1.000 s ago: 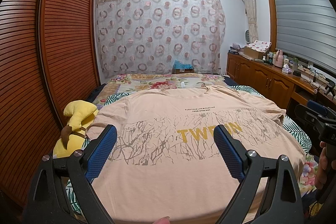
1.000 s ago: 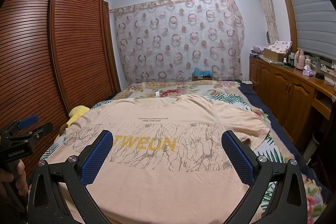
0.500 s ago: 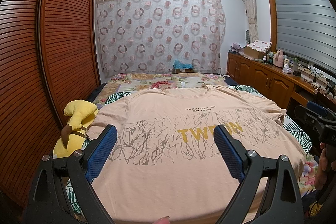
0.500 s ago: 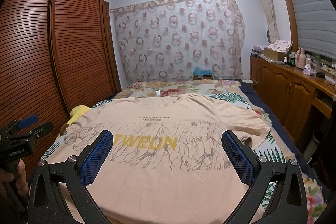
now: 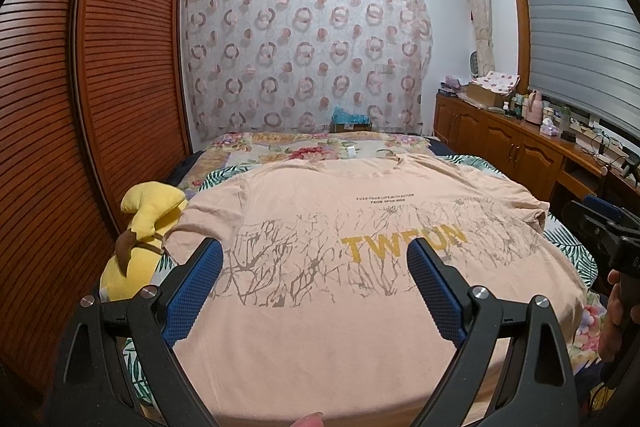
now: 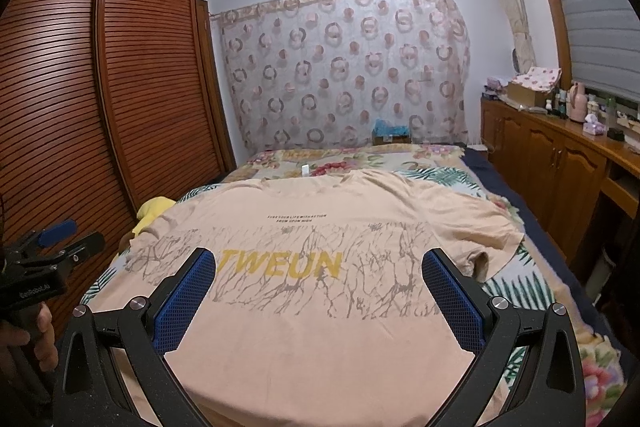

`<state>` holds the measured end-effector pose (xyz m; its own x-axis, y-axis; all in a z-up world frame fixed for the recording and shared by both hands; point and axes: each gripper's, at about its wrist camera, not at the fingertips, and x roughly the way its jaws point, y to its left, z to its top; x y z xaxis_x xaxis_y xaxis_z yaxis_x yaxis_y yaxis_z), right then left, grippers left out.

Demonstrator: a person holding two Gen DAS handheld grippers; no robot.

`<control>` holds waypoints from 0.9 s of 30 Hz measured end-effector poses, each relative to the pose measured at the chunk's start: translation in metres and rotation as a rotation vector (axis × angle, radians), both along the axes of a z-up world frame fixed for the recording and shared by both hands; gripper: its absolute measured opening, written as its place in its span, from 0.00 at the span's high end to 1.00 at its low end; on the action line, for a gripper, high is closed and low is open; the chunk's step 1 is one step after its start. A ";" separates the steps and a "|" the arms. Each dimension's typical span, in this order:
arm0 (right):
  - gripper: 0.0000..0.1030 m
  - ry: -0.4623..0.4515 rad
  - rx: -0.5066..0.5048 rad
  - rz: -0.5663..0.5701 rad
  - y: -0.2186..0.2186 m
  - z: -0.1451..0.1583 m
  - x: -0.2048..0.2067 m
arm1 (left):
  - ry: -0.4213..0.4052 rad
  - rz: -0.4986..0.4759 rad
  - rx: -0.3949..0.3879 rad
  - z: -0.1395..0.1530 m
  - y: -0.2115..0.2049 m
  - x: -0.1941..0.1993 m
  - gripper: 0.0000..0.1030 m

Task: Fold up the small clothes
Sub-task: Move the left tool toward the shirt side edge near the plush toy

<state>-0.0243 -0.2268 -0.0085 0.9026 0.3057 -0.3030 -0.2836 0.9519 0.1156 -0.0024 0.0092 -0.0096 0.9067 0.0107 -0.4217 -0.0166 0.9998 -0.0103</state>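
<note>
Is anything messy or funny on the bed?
The T-shirt lies mostly flat, but its sleeve on the cabinet side is bunched and curled. A yellow plush toy sits partly under the other sleeve, at the bed's edge.

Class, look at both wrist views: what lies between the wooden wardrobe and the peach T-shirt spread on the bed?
A yellow plush toy lies between the wardrobe and the T-shirt, clearest in the left wrist view.

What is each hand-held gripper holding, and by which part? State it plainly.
Nothing. The left hand-held gripper and the right hand-held gripper are both open above the peach T-shirt, which lies flat on the bed, ungripped.
</note>
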 end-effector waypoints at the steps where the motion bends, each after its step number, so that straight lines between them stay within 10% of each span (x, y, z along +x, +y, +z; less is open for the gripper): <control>1: 0.00 0.005 -0.001 0.006 0.001 -0.001 0.002 | 0.006 0.004 0.000 -0.003 0.001 0.000 0.09; 27: 0.00 0.076 -0.087 0.167 0.025 0.005 0.084 | 0.139 0.113 0.008 -0.044 0.076 0.041 0.09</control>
<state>0.0596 -0.2020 -0.0035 0.8151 0.4191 -0.3999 -0.4323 0.8996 0.0617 0.0382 0.0851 -0.0535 0.8323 0.1133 -0.5425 -0.1296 0.9915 0.0082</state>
